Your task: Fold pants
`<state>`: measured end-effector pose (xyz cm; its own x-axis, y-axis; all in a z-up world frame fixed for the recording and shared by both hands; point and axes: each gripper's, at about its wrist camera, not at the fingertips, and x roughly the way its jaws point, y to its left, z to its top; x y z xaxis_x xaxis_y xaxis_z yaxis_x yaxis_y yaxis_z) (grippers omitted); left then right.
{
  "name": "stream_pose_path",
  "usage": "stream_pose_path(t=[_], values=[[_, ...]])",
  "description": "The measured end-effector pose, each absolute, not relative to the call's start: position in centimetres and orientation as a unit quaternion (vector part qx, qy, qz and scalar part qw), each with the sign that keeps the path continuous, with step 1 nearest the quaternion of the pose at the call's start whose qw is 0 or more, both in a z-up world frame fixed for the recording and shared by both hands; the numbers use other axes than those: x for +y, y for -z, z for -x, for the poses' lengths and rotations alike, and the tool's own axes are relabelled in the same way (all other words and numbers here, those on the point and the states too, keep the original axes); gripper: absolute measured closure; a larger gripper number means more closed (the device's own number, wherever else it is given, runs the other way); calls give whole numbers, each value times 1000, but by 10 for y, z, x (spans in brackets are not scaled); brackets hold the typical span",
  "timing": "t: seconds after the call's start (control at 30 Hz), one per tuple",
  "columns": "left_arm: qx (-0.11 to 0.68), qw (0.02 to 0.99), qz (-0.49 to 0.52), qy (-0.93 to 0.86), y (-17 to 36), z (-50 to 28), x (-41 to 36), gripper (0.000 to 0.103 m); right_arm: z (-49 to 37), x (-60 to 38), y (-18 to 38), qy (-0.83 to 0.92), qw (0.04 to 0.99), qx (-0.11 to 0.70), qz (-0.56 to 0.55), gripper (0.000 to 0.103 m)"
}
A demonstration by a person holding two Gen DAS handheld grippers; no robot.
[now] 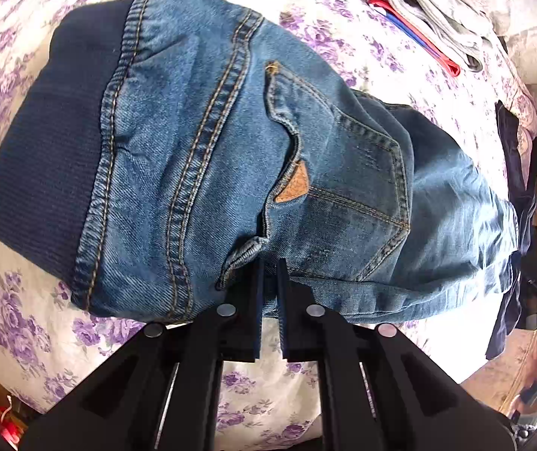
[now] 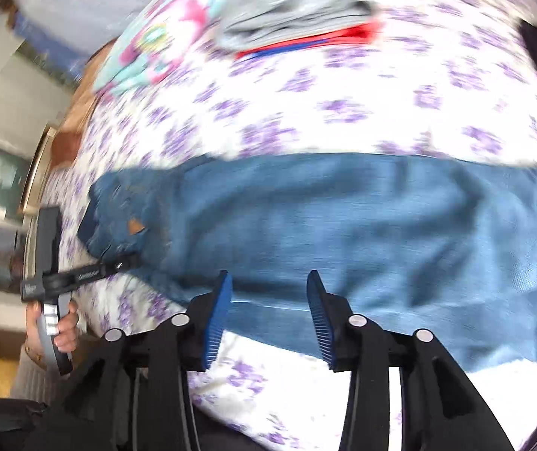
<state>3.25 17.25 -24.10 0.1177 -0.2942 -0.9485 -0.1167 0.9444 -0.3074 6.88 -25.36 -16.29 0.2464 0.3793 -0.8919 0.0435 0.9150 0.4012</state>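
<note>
Blue jeans with a dark ribbed waistband lie on a floral bedsheet, back pocket up. My left gripper is shut on the near edge of the jeans by the pocket. In the blurred right wrist view the jeans stretch across the bed, legs to the right. My right gripper is open, its blue pads just above the near edge of a leg, holding nothing. The left gripper also shows there at the waist end, held by a hand.
A stack of folded clothes, grey over red and blue, lies at the far side of the bed; it also shows in the right wrist view. A colourful pillow lies at the far left. Dark fabric hangs off the bed's right edge.
</note>
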Motion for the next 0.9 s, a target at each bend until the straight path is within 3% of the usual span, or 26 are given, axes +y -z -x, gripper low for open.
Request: stream_pose_path(t=[0.2,0.47,0.5,0.53,0.57,0.9], values=[[663,738,110,58,238,-37,160,96,-27,-429,201,80,737,531,-410,49],[667,730,138,66,241,-44,169,96,-42,-448,247,96,703,502,-495,49],[666,729,143,67,242,-44,171,96,-48,-447,253,102,702,499,-498,53],[666,728,146,68,243,-43,173,96,-51,-445,256,102,703,495,-501,68],[666,728,149,68,244,-42,173,96,-53,-443,256,98,703,494,-503,96],[665,723,161,91,244,-38,184,96,-2,-439,162,85,753,464,-458,96]])
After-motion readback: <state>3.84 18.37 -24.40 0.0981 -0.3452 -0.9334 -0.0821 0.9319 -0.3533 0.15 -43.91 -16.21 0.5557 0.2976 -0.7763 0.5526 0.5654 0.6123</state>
